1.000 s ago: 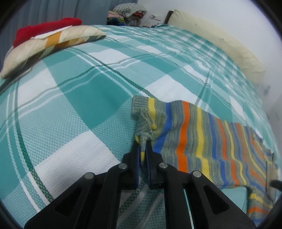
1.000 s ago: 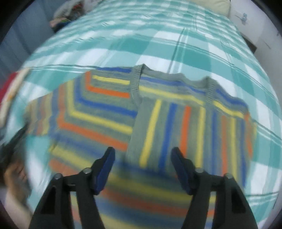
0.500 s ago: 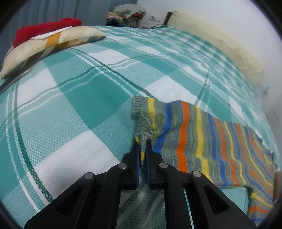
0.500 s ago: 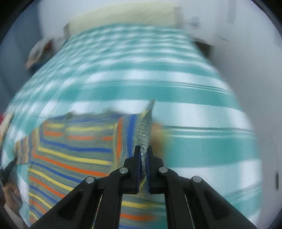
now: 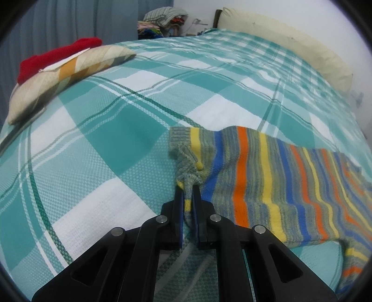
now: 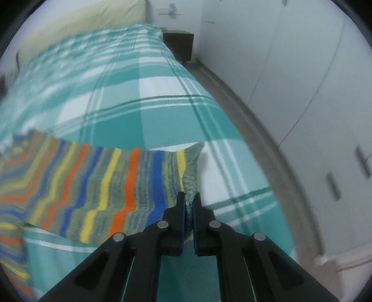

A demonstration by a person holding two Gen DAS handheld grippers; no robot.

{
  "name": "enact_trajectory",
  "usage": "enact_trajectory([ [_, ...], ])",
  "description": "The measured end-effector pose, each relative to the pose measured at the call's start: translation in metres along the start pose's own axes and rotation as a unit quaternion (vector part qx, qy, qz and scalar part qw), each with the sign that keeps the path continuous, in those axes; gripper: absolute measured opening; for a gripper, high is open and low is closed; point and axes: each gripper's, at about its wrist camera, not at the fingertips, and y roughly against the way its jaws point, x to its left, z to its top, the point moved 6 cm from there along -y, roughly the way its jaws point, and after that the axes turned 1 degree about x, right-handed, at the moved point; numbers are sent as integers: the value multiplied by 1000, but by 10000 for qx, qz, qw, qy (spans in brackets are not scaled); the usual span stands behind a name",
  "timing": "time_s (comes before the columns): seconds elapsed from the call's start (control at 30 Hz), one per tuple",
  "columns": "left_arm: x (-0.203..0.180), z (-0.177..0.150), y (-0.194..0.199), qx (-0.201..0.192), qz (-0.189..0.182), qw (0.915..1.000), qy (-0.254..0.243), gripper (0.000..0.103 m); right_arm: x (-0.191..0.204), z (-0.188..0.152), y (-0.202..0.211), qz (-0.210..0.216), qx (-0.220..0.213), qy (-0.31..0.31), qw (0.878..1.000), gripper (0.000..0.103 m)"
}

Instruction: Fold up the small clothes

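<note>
Item: striped knit sweater, grey with orange, yellow and blue bands, lying spread across the near part of the bed and stretching between the 2 grippers.
Left gripper: jaws standing narrow, pinching a bunched grey cuff at the sweater's left end.
Right gripper: jaws standing narrow, pinching the grey edge at the sweater's right end; that end is lifting slightly off the cover.
Surface: bedspread in teal and white plaid, covering the whole bed.
Far left: patterned pillow in beige with an orange stripe, a red garment lying on top of it.
Far end: cream headboard cushion running along the wall; a pile of clothes sitting beyond the bed's far corner.
Right side: white wardrobe doors with bar handles; a dark nightstand standing far along the wall.
Writing, brands: nothing readable.
</note>
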Motion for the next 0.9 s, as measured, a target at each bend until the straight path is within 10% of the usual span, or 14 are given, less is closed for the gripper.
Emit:
enact_trajectory([
  [0.73,2,0,-2,43,-115,9999,55,9,-17,-26,-14,420,-225,-552,9973,12],
  [0.83,4,1,11,127,-547,9983,167,48,-26,-31,2,321,-459,-619,9965,65],
  [0.9,2,-1,25,53,-482,9988,78,94,-31,-37,15,353,-602,-649,9955,75],
])
